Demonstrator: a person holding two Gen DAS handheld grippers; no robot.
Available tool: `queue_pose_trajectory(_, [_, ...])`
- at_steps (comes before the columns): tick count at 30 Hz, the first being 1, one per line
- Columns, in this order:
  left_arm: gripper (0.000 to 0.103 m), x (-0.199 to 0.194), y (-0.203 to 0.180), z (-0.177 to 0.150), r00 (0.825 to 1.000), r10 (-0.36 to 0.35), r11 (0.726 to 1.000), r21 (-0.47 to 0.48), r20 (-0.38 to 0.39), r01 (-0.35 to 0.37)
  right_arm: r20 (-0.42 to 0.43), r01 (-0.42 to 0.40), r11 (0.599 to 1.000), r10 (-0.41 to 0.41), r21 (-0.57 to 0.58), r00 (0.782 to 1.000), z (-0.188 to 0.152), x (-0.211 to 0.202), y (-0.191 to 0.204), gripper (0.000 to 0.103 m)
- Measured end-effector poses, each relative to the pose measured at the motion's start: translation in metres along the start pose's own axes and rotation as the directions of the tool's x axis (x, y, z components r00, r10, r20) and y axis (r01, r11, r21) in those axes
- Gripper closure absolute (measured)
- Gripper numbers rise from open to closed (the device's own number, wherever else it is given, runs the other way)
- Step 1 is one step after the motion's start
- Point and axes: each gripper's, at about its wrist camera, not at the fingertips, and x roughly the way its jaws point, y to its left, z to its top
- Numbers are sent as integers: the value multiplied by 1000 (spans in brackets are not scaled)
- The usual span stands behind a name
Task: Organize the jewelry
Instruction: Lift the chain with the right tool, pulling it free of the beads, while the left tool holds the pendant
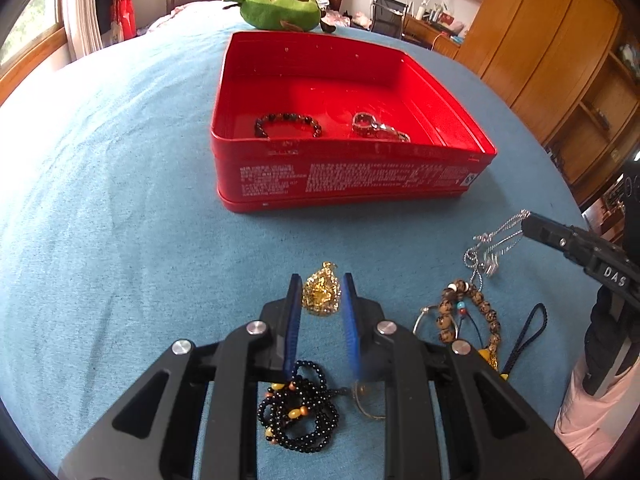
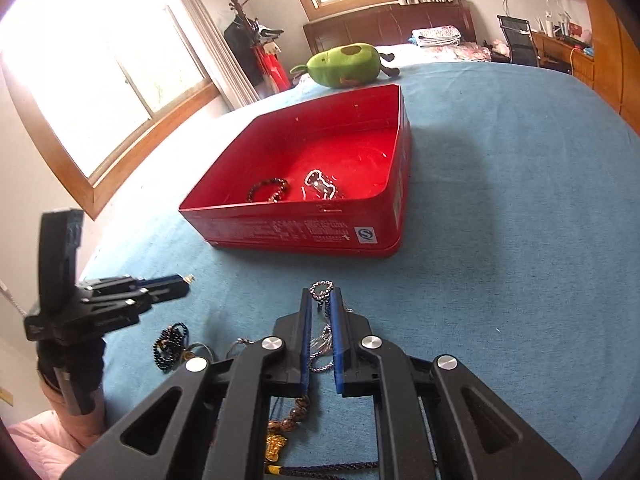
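Observation:
A red tin box [image 1: 344, 184] [image 2: 304, 228] stands open on the blue bedspread and holds a dark bead bracelet [image 1: 287, 124] [image 2: 269, 189] and a silver chain piece [image 1: 378, 126] [image 2: 320, 185]. My left gripper [image 1: 320, 286] is closed around a gold pendant [image 1: 320, 294] just above the bedspread. My right gripper [image 2: 321, 300] [image 1: 532, 224] is shut on a silver chain necklace [image 2: 322, 290] [image 1: 490, 248] and lifts it. A black bead necklace [image 1: 298, 404] [image 2: 170, 344] and a brown bead bracelet [image 1: 468, 312] [image 2: 294, 412] lie near me.
A green avocado plush [image 1: 280, 10] [image 2: 346, 65] lies beyond the tin. A metal ring [image 1: 426, 318] and a dark cord loop [image 1: 528, 328] lie by the brown beads. Wooden wardrobes [image 1: 560, 60] stand to the right, windows [image 2: 100, 80] to the left.

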Motion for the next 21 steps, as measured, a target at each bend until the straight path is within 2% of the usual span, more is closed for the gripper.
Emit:
queue_pose_trajectory(9, [85, 0, 6, 4, 1000, -7, 1000, -20, -3, 7, -123, 46, 999, -47, -8, 991, -3, 36, -1, 93])
queue_pose_trajectory(12, [85, 2, 6, 4, 1000, -8, 1000, -17, -11, 8, -168, 55, 998, -56, -8, 984, -4, 48, 1, 86])
queue_pose_trajectory(14, [85, 3, 6, 4, 1000, -9, 1000, -16, -14, 8, -166, 73, 997, -76, -23, 983, -5, 48, 5, 71])
queue_pose_trajectory(16, [85, 5, 6, 5, 1000, -10, 1000, -16, -16, 9, -168, 116, 992, -121, -40, 978, -6, 49, 7, 67])
queue_pose_trajectory(18, [85, 6, 6, 6, 1000, -10, 1000, -15, -17, 9, -196, 122, 991, -131, -59, 972, -9, 55, 9, 65])
queue_pose_trajectory(20, [85, 7, 6, 6, 1000, -10, 1000, -13, -19, 10, -193, 137, 986, -154, -98, 969, -12, 57, 17, 57])
queue_pose_trajectory(21, [85, 7, 6, 6, 1000, -11, 1000, -11, -20, 11, -192, 150, 981, -172, -123, 966, -13, 60, 23, 56])
